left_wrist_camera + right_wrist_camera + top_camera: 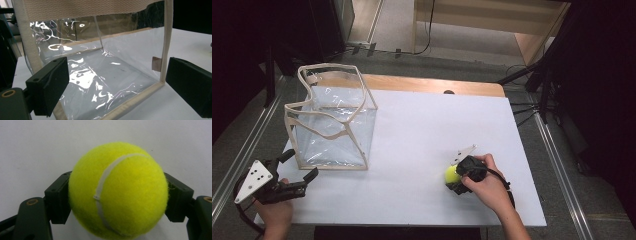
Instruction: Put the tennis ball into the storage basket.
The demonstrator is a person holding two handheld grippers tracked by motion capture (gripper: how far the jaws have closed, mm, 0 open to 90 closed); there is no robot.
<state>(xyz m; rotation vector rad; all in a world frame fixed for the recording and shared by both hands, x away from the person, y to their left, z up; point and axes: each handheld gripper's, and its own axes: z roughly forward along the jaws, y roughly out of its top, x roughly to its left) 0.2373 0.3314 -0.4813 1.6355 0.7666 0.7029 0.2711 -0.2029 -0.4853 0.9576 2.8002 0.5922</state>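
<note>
Tennis ball [117,190] sits clamped between the jaws of my right tool [457,176], low over the white desk [422,140], near its front right. My left tool [294,175] waits spread wide and empty just beside the clear bag [332,120], probably to steady it for the drop.

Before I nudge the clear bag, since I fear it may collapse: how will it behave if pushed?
The bag will probably flex rather than resist: its clear walls are wrinkled film and its rim sags unevenly. It looks light and holds nothing, so a push from the open left gripper would likely slide or tip it on the smooth table.
</note>
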